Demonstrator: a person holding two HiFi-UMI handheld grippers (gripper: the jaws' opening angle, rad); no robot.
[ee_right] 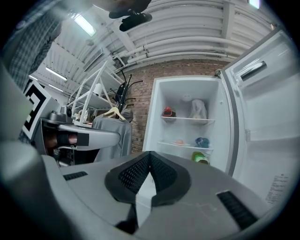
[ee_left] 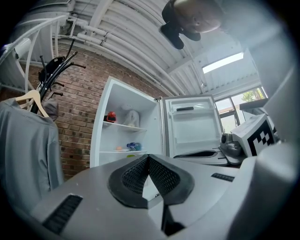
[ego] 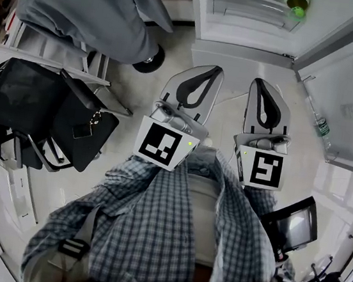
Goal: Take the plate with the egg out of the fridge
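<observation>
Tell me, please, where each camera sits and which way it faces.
Head view: on the person's head, looking steeply down at the floor; shirt, left gripper and right gripper show.
Left gripper view: on the left gripper, facing the open fridge; its shut fingers show.
Right gripper view: on the right gripper, facing that fridge; its shut fingers show.
Shared: both gripper views see the fridge shelves.

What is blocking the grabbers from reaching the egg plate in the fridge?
Nothing visible. The fridge door stands open, and the plate with the egg sits uncovered on a shelf. The left gripper and right gripper, both shut, face it across open space.
</observation>
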